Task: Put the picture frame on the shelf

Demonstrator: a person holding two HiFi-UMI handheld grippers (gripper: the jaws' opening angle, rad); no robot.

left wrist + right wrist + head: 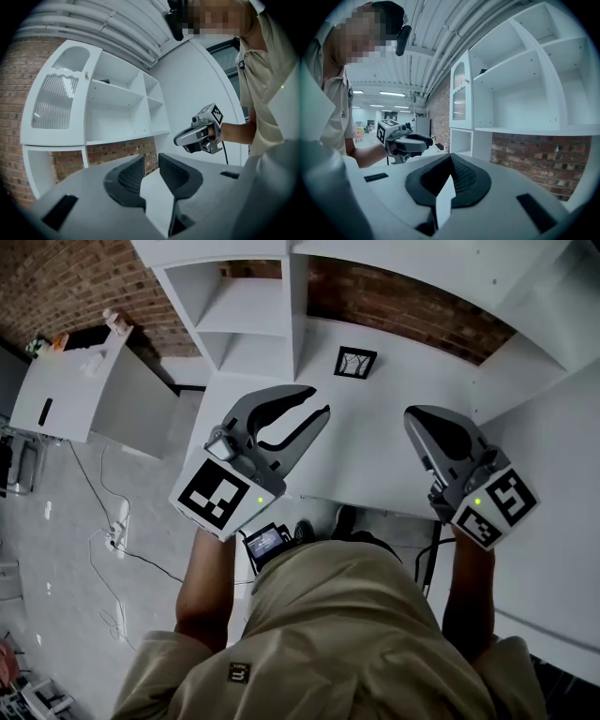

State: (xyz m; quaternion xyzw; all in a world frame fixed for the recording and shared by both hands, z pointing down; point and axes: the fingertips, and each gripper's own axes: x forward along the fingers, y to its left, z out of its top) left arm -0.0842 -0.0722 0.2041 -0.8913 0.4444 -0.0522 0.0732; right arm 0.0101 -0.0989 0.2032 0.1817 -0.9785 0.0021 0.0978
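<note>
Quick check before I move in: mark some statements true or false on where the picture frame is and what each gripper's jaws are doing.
1. The small black square picture frame rests on the white counter. True.
2. The left gripper grips the frame. False: its jaws stand apart and empty, short of the frame.
3. The right gripper has its jaws together with nothing between them. True.
4. The frame sits in a compartment of the white shelf unit. False: it is on the counter below the shelves.
</note>
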